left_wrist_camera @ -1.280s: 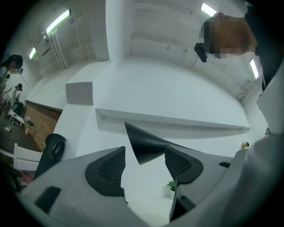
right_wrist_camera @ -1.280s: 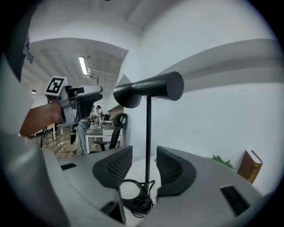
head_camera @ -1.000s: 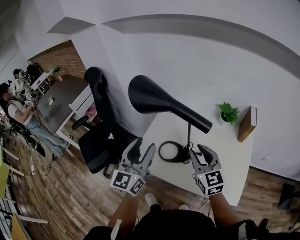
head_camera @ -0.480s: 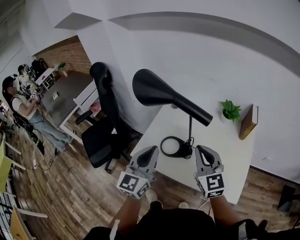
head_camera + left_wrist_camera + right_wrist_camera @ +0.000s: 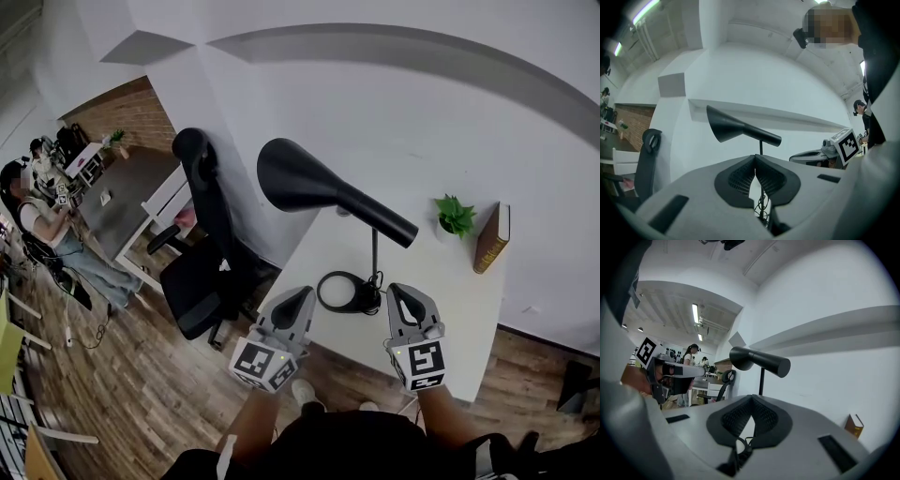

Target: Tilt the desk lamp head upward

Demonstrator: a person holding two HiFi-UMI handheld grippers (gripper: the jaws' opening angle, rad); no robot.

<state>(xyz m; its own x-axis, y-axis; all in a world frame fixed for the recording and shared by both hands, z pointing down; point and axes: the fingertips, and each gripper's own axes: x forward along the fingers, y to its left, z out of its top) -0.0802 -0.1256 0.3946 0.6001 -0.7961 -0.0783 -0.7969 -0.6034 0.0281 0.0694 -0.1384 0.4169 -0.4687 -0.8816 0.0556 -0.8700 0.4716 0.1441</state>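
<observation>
A black desk lamp stands on the white desk (image 5: 459,309). Its cone-shaped head (image 5: 300,178) points left and slightly up, on a thin stem (image 5: 375,258) above a ring base (image 5: 339,292). My left gripper (image 5: 296,302) hovers at the desk's front left edge, shut with nothing between its pads. My right gripper (image 5: 405,298) is just right of the ring base, also shut and empty. In the left gripper view the lamp head (image 5: 726,124) shows beyond the closed jaws. In the right gripper view the lamp head (image 5: 757,359) sits above the closed jaws.
A small green potted plant (image 5: 455,216) and an upright brown book (image 5: 491,238) stand at the desk's back right by the white wall. A black office chair (image 5: 202,258) is left of the desk. People sit at a far table (image 5: 122,192).
Both grippers' jaws have gone from open to shut. The left gripper has shifted a little to the right, toward the desk's edge.
</observation>
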